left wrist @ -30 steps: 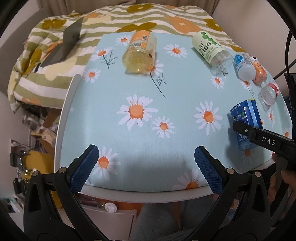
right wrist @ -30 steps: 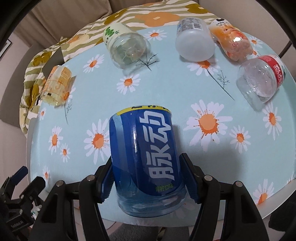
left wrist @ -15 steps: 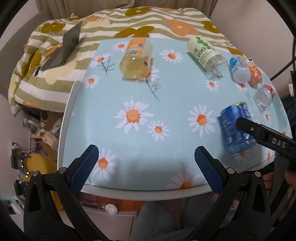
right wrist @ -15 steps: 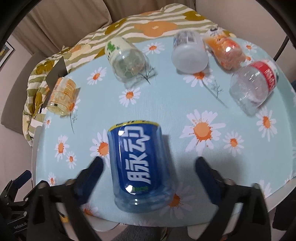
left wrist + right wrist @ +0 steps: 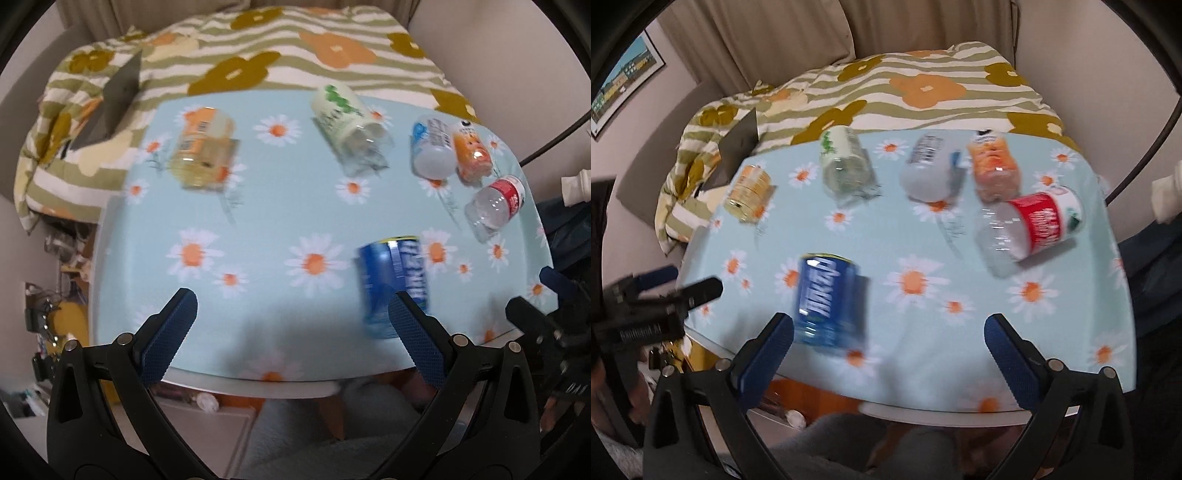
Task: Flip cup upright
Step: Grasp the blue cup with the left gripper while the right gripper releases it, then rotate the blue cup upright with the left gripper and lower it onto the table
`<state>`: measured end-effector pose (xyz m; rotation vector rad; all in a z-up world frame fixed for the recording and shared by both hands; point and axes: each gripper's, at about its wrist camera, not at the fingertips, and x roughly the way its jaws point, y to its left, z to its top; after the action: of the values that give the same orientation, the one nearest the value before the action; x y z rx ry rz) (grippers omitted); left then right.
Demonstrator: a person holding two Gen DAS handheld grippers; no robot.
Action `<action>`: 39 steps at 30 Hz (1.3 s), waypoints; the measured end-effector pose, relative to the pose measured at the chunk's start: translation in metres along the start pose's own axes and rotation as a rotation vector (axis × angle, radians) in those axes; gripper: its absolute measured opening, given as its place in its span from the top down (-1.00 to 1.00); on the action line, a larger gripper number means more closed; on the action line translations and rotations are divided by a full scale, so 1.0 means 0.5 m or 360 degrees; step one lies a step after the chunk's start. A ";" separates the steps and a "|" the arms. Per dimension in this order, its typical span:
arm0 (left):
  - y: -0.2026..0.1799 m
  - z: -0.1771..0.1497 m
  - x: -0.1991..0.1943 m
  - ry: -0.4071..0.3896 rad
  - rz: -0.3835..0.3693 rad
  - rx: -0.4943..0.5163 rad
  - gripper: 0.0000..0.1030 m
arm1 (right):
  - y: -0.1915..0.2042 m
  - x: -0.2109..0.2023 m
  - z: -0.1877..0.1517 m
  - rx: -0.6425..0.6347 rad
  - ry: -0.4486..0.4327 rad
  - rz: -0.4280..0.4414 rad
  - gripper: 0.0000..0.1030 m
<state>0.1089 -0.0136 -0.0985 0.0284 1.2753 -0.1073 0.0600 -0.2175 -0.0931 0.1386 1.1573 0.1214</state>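
Note:
A blue cup (image 5: 829,301) with white lettering and a yellow rim stands on the daisy tablecloth (image 5: 923,280) near the front edge; it also shows in the left wrist view (image 5: 393,284). My right gripper (image 5: 888,349) is open and empty, pulled back to the right of the cup. My left gripper (image 5: 291,330) is open and empty over the table's front edge, the cup just behind its right finger (image 5: 413,339). Both views are blurred.
Several cut bottle cups lie on their sides at the back: yellow-orange (image 5: 750,194), green-white (image 5: 844,162), white (image 5: 929,170), orange (image 5: 993,170), and clear with red label (image 5: 1030,229). A striped floral blanket (image 5: 905,92) lies behind the table.
My right gripper opened, let go of the blue cup and drew back to the right. The cup stays on the table. My left gripper swung right and back.

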 end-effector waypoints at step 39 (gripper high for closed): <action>-0.134 0.053 0.234 0.0595 -0.0133 -0.0311 -0.25 | -0.215 0.103 0.061 -0.0108 0.0080 0.0243 -1.00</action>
<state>0.1612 -0.0897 -0.2003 -0.1808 1.6561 -0.0495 0.1110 -0.3161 -0.1458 0.1643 1.1909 0.3005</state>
